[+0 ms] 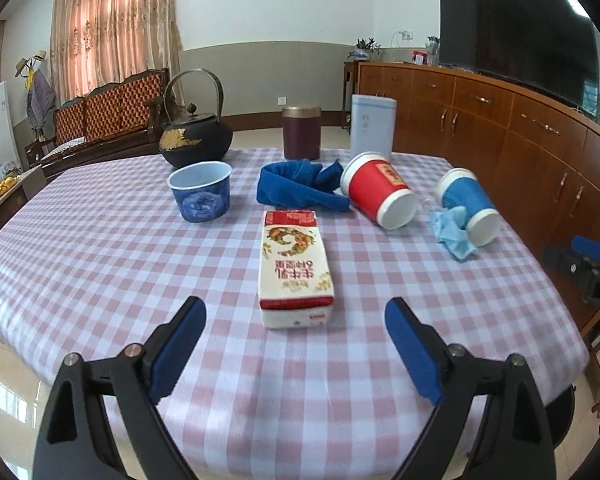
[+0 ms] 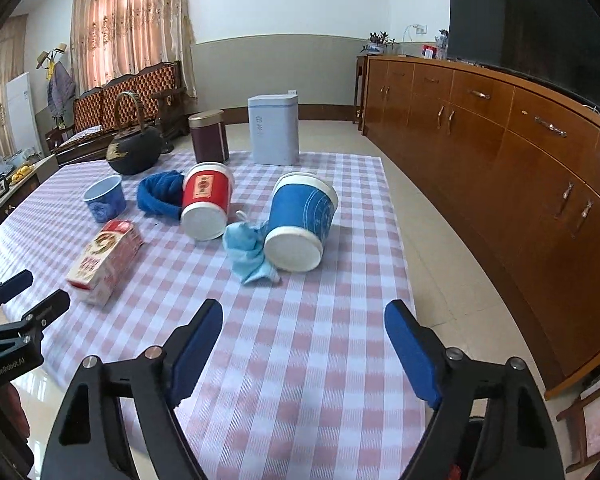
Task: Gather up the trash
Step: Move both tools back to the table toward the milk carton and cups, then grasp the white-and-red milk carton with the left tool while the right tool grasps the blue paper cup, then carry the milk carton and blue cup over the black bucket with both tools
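Left wrist: fingers [image 1: 404,328] splayed above carton [image 1: 294,266]

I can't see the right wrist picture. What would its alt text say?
An open right gripper hovers over a pink checked tablecloth, pointing at a blue paper cup tipped on its side, a crumpled light blue tissue against it. Further left lie a tipped red paper cup, a milk carton and the left gripper.

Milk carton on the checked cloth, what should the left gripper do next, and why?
Probably ease the left gripper forward over the milk carton. Its jaws are open and empty, the carton lies flat straight ahead, lined up between them, and nothing else stands in the way.
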